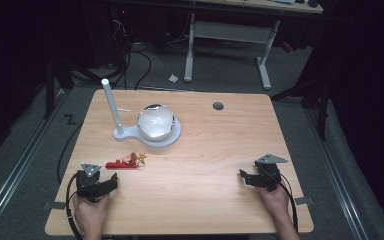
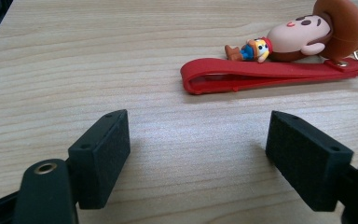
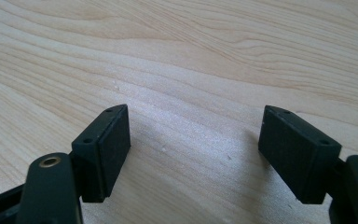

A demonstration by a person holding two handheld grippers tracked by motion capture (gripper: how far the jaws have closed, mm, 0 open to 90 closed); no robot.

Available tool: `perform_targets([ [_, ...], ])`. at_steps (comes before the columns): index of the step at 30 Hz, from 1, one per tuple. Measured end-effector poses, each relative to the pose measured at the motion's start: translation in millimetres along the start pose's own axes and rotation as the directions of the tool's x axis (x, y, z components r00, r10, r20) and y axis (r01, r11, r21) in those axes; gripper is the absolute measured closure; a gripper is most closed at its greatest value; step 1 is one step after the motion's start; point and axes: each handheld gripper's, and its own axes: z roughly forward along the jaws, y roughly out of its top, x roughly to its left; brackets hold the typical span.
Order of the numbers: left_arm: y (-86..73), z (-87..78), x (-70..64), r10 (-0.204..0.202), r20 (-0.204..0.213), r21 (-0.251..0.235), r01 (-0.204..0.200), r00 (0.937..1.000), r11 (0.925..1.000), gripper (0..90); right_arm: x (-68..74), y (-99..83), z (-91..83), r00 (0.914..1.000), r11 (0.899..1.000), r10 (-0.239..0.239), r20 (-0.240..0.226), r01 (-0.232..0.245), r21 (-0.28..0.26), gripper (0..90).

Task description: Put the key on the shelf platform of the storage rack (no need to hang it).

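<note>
The red-strapped keyring with a small brown-hatted cartoon figure [image 2: 279, 56] lies flat on the pale wooden table [image 1: 205, 165], just ahead of the left gripper [image 1: 111, 183], jaws wide apart, holding nothing. Behind sits a white stand with a shiny metal bowl [image 1: 155, 121]. Far right, the right gripper [image 1: 244, 177] rests, jaws spread, empty.

Light wooden table [image 1: 200, 165] with a red-strapped keychain [image 1: 126, 161] and a white stand [image 1: 152, 135] holding a bowl.

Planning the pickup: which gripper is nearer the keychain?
The left gripper: the red-strapped keychain lies just beyond its open jaws; the right gripper is across the table.
</note>
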Motion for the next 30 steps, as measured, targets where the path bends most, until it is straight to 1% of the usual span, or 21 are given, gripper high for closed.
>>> perform_targets([
  [25, 0.0, -0.1, 0.3, 0.001, 0.005, -0.003, -0.001, 1.0, 1.0, 22.9, 0.0, 0.1, 0.0, 1.0, 1.0, 0.0, 0.0, 0.0, 0.0, 24.9],
  [30, 0.9, -0.2, 2.0, -0.001, 0.024, 0.002, 0.001, 0.9997, 1.0, 21.7, 0.0, 0.1, 0.0, 1.0, 1.0, 0.0, 0.0, 0.0, 0.0, 24.9],
])
